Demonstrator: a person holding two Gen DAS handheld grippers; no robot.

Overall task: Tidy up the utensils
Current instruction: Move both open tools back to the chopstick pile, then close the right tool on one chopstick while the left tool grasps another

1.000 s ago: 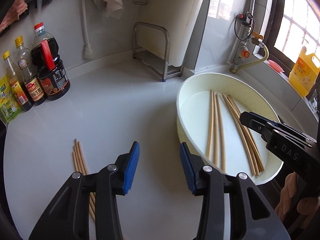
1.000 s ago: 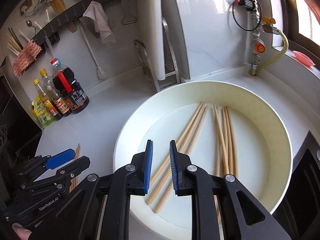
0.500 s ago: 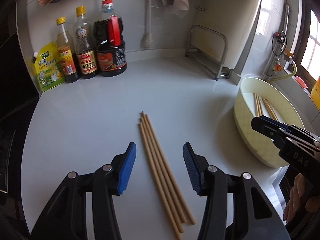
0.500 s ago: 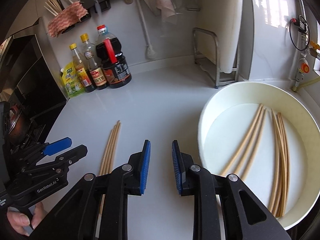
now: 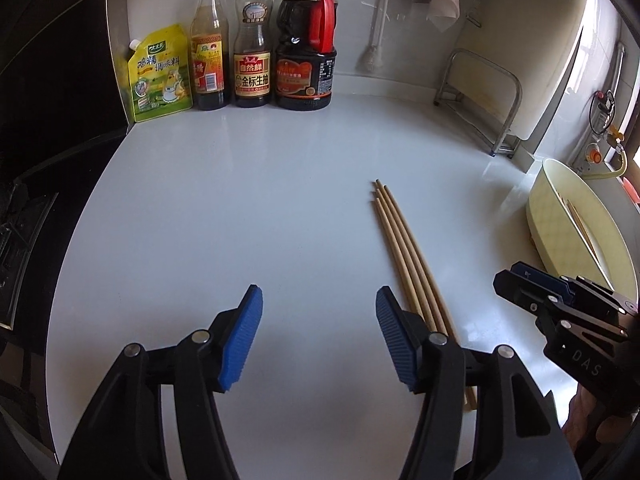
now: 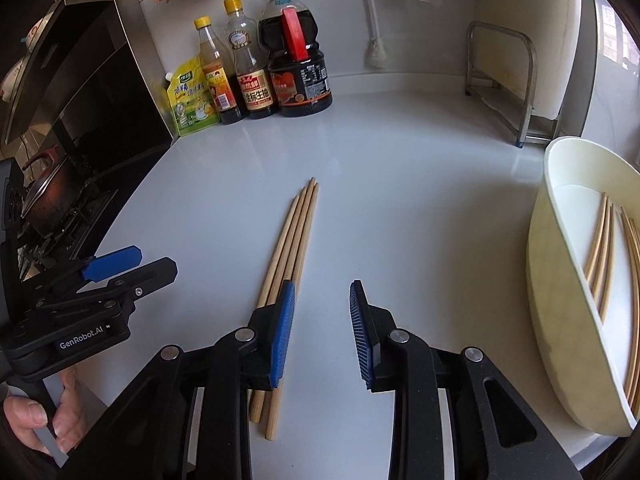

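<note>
- The left hand-held gripper [image 5: 318,334] hangs over the white worktop [image 5: 240,208] with its jaws wide apart and opening; nothing lies between the blue pads, only bare worktop.
- The right hand-held gripper [image 6: 322,332] has its jaws apart by a narrower gap and is opening too; again nothing sits between them.
- A bundle of wooden chopsticks [image 5: 404,256] lies flat on the worktop, side by side, their narrow tips towards the back wall. In the left wrist view it runs just beside the right-hand pad, outside the jaws; in the right wrist view it passes under the left-hand finger, also outside the gap.
- A cream basin [image 6: 560,280] stands at the right edge of the worktop, well apart from the bundle, with more chopsticks [image 6: 600,244] lying inside it.
- At the back left corner of the worktop stand a yellow seasoning pouch [image 5: 160,76], two yellow-capped bottles [image 5: 230,44] and a dark jug with a red handle [image 5: 306,52], in a row against the wall.
- A metal rack [image 5: 480,96] stands at the back right, with a pale board leaning in it.
- A hand [image 6: 48,420] grips the left gripper's handle at the lower left of the right wrist view.
</note>
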